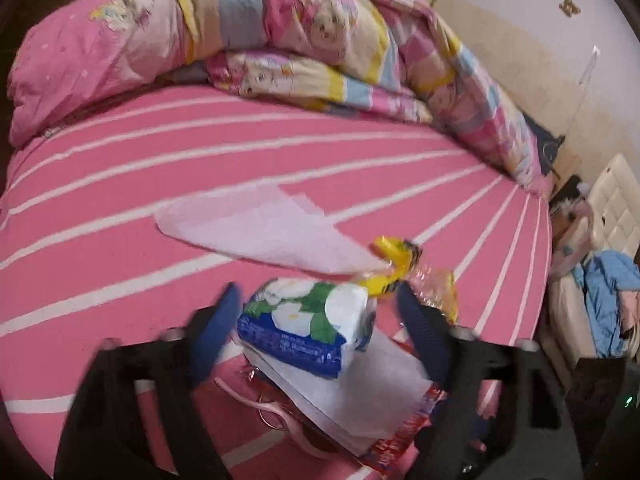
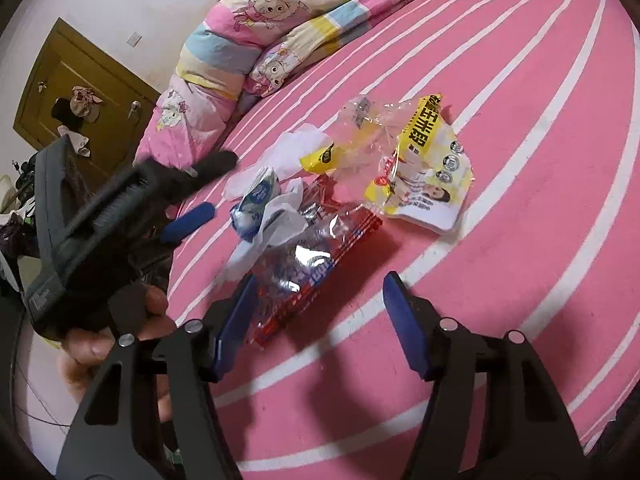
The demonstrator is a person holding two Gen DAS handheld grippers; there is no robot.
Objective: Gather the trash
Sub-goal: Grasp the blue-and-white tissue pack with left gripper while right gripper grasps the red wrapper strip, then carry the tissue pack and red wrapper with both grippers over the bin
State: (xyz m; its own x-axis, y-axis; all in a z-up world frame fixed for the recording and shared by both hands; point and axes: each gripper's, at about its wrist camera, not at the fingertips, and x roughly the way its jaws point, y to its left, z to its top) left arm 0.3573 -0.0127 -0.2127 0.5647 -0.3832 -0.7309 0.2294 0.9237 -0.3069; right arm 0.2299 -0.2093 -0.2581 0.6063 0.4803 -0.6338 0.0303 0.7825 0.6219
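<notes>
A heap of trash lies on the pink striped bed sheet [image 1: 120, 220]. My left gripper [image 1: 320, 312] stands open around a blue, white and green tissue pack [image 1: 308, 320]; its right pad is apart from the pack. Under the pack lie a white paper [image 1: 372, 392] and a red-edged clear wrapper [image 1: 404, 436]. A white tissue sheet [image 1: 264, 228] and a yellow wrapper [image 1: 396, 260] lie beyond. My right gripper [image 2: 320, 320] is open, its left pad at the edge of the red-edged clear wrapper [image 2: 316, 256]. The yellow wrapper [image 2: 424, 172] and the tissue pack [image 2: 256, 200] lie further off, with the left gripper [image 2: 208, 188] beside the pack.
A folded cartoon-print quilt [image 1: 280, 40] is piled along the far side of the bed. Blue clothes [image 1: 604, 300] lie on furniture past the bed's right edge. A brown door [image 2: 80, 92] stands behind. A person's hand [image 2: 92, 344] holds the left gripper.
</notes>
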